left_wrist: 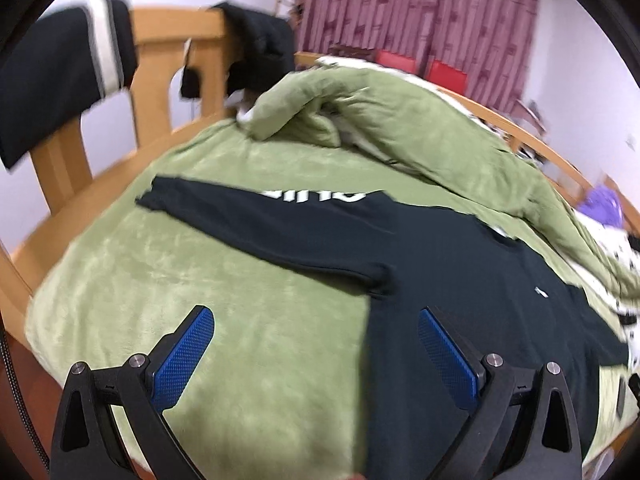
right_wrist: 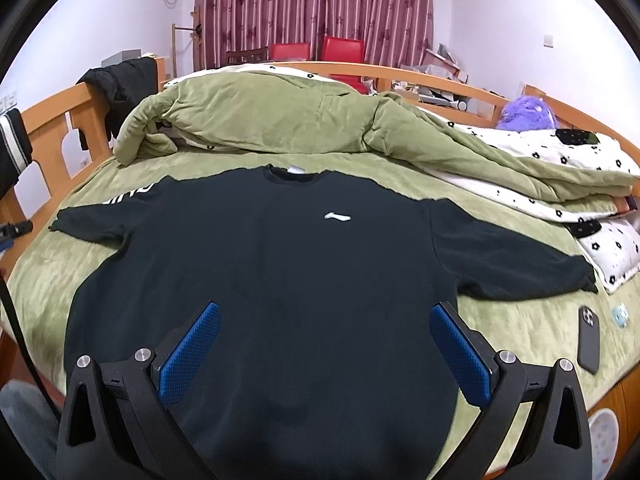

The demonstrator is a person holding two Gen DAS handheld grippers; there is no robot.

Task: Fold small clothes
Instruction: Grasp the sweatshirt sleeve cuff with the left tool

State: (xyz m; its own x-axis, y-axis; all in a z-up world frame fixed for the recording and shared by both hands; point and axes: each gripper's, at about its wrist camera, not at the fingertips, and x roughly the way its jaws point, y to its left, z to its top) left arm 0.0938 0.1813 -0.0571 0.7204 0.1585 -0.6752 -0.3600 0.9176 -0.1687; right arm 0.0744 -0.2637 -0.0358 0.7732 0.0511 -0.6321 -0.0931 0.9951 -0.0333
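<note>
Green bedspread (right_wrist: pixel 520 332) holds sweatshirt (right_wrist: pixel 280 264) beneath spread right claw (right_wrist: pixel 325 320).

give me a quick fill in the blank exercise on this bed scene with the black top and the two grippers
1. The black long-sleeved sweatshirt lies spread flat with both sleeves stretched ____.
2. It rests on a plush ____ blanket covering the bed.
3. Both the left gripper and the right gripper have their jaws ____.
4. The black smartphone lies beside the sweatshirt's ____ sleeve as seen in the right wrist view.

Missing words: out; green; open; right
</note>
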